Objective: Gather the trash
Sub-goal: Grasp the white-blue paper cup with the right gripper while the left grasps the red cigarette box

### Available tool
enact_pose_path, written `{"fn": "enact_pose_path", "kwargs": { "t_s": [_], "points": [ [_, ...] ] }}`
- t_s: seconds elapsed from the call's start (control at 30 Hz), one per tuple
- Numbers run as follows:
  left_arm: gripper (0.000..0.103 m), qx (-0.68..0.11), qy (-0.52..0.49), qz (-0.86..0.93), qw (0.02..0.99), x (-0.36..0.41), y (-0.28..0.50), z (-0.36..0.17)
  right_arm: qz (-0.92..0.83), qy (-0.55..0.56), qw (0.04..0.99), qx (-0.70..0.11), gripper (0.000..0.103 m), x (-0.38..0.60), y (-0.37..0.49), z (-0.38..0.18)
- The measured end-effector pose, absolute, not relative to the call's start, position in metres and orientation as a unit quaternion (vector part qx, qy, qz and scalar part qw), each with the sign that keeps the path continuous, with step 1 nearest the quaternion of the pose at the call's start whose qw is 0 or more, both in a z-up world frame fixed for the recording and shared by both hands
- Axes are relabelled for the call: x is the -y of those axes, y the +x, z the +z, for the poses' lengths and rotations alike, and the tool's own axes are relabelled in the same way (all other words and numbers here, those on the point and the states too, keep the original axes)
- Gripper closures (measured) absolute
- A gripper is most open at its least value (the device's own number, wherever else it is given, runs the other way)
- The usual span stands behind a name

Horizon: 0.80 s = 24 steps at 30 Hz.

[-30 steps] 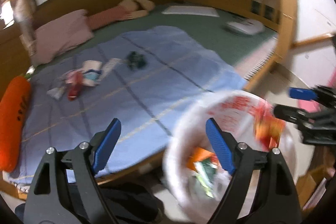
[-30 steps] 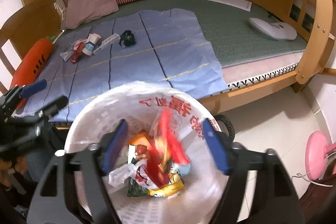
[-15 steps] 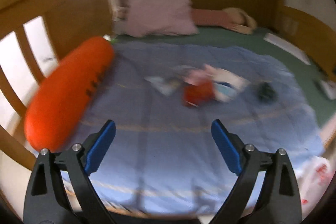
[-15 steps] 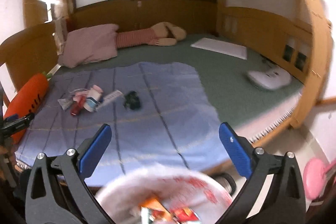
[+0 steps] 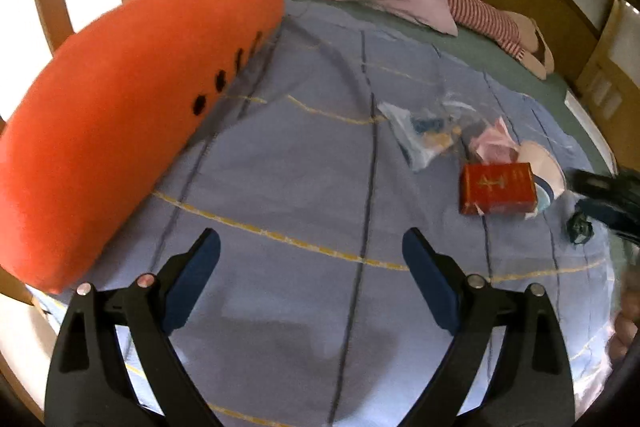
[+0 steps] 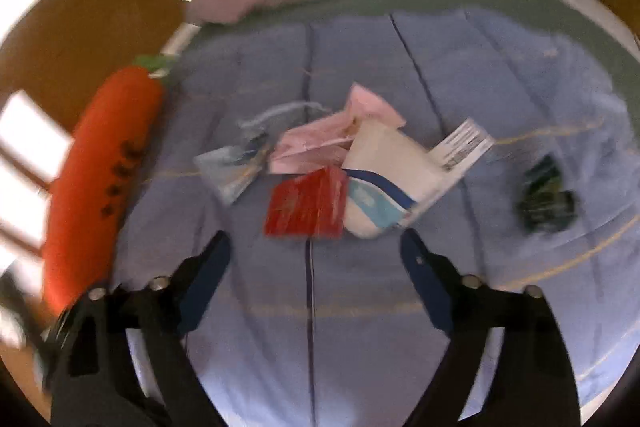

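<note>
Left to right, you are facing on the bed's blue blanket [image 6: 360, 327]:
- clear plastic wrapper [image 6: 232, 169]: flimsy, slippery; pinch a crumpled fold.
- pink paper [image 6: 320, 143]: soft, light.
- red box [image 6: 306, 205]: stiff, light; clamp across its flat faces.
- white paper cup [image 6: 384, 179]: crushable; take the rim.

Left tongs [image 5: 310, 283] and right tongs [image 6: 316, 269] are gaping wide, carrying nothing.

Soft matte cloth blanket [image 5: 304, 195] under the jaws, fuzzy plush carrot [image 5: 120, 115] left, glossy red cardboard box [image 5: 497, 188] ahead, crinkly plastic wrappers [image 6: 236, 167].
</note>
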<state>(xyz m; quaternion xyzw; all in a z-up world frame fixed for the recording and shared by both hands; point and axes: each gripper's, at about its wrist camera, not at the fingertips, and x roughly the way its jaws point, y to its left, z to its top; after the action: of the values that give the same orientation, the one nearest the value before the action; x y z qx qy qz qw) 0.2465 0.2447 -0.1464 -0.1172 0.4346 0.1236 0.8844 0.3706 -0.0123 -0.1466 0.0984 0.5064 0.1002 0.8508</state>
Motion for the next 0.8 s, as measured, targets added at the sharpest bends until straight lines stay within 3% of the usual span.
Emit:
{"fn": "enact_pose_path", "kwargs": {
  "t_s": [0.1,0.2,0.3,0.37,0.5,0.57,0.6,0.67,0.7,0.8],
  "points": [
    [0.011,-0.435,-0.117,0.123,0.884,-0.249,0.242,-0.147,0.072,0.128,0.831,-0.537,0.035,0.000,0.398,-0.182],
    [0.011,-0.436,-0.128,0.127,0.882,-0.255,0.243,-0.144,0.099,0.140,0.823,-0.541,0.066,-0.013,0.397,-0.194],
    [0.011,-0.435,-0.136,0.134,0.880,-0.256,0.243,-0.145,0.138,0.159,0.813,-0.543,0.071,-0.018,0.381,-0.197],
    [0.011,-0.433,-0.147,0.138,0.879,-0.260,0.239,-0.143,0.194,0.188,0.782,-0.562,0.080,-0.024,0.364,-0.200],
    [0.011,-0.425,-0.165,0.151,0.877,-0.268,0.232,-0.140,0.289,0.173,0.708,-0.621,0.077,-0.048,0.327,-0.215],
    [0.011,-0.427,-0.170,0.157,0.874,-0.270,0.230,-0.141,0.316,0.135,0.691,-0.637,0.065,-0.055,0.316,-0.217],
    [0.011,-0.429,-0.174,0.157,0.872,-0.271,0.229,-0.142,0.310,0.118,0.705,-0.627,0.063,-0.051,0.315,-0.212],
    [0.011,-0.430,-0.177,0.158,0.871,-0.272,0.230,-0.143,0.282,0.101,0.751,-0.588,0.039,-0.037,0.318,-0.193],
    [0.011,-0.431,-0.175,0.160,0.871,-0.272,0.231,-0.144,0.255,0.107,0.782,-0.559,0.034,-0.026,0.324,-0.181],
    [0.011,-0.439,-0.171,0.160,0.867,-0.269,0.233,-0.147,0.151,0.118,0.849,-0.493,0.028,0.000,0.344,-0.157]
  ]
}}
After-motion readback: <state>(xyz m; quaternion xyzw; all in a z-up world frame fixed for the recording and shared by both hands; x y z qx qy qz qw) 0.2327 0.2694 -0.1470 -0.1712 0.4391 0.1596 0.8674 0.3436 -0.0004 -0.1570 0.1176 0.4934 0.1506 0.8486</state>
